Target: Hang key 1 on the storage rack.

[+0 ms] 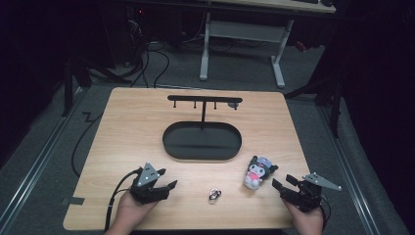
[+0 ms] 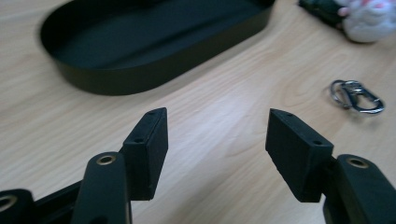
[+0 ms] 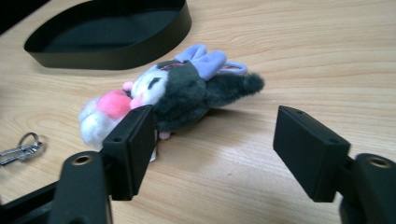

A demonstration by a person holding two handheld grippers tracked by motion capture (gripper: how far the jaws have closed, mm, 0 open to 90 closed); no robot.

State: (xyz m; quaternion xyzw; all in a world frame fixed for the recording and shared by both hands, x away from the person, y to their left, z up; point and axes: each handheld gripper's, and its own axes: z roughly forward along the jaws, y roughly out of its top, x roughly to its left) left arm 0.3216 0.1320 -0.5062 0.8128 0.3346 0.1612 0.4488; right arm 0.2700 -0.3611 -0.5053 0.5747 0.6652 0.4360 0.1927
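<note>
We hold our 2 grippers low over the table (image 1: 127, 127), both with jaws spread and nothing between them. The right gripper (image 1: 284, 181) sits just beside the plush (image 1: 258, 172), which lies near the tray (image 1: 201, 155). The left gripper (image 1: 167, 179) is near the clasp (image 1: 215, 195).

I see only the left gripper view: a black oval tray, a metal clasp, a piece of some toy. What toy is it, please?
Observer: A plush doll with dark hood and purple ears, lying on its side.
Operator: Is the right gripper holding it?
Observer: No, the right gripper is open, the doll just beyond its jaws.
Operator: Is anything behind the tray?
Observer: The tray carries a T-shaped hanger bar with small hooks.
</note>
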